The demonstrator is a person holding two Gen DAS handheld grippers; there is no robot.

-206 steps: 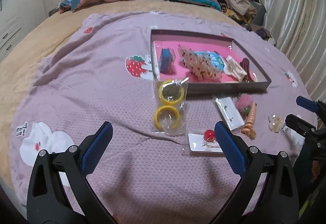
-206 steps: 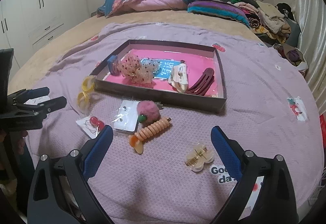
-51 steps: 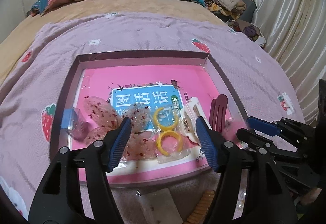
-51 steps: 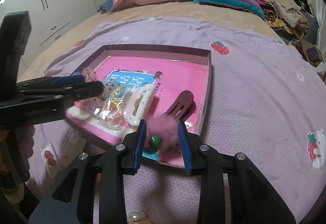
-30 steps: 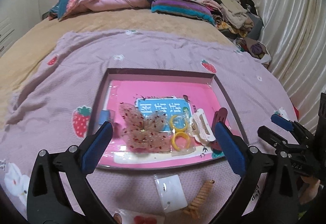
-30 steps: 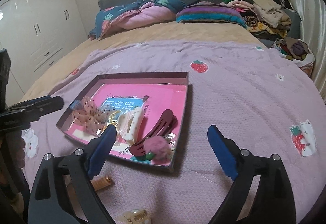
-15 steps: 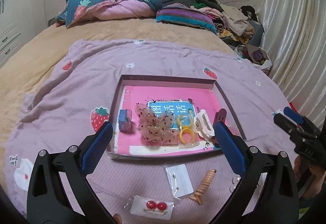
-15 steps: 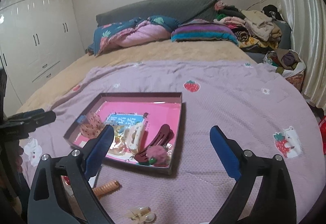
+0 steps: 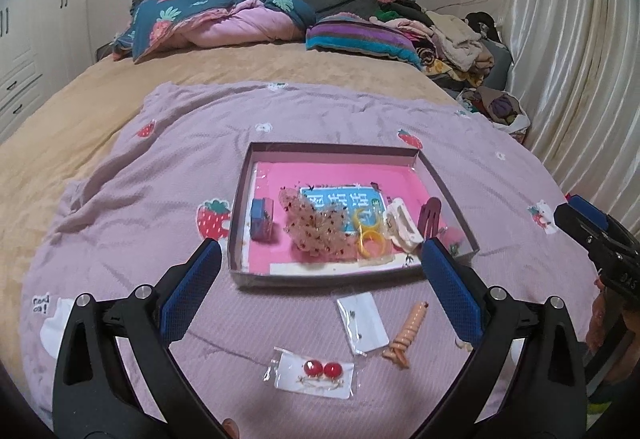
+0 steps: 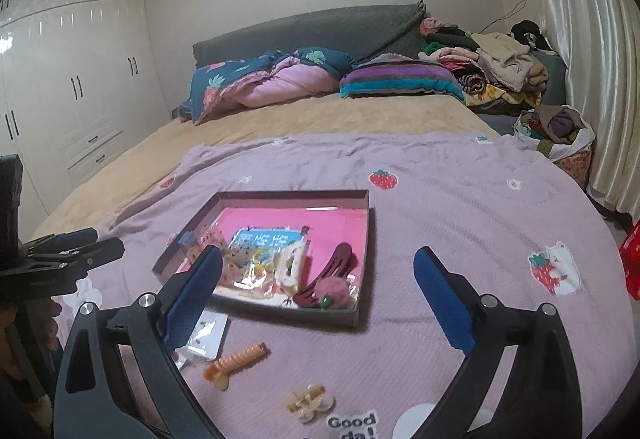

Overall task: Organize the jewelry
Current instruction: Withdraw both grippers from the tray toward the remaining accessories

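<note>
Both-handed, we hold left gripper point(image 9: 318, 287) and right gripper point(image 10: 318, 291) wide open, empty; red earring card point(image 9: 314, 373) seems light, slippery — pinch its edge.

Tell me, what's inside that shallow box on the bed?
Inside the box lie a small blue case, a spotted sheer bow, bagged yellow rings, a cream claw clip, a maroon clip and a pink pompom. They partly cover a pink sheet's print.
</note>
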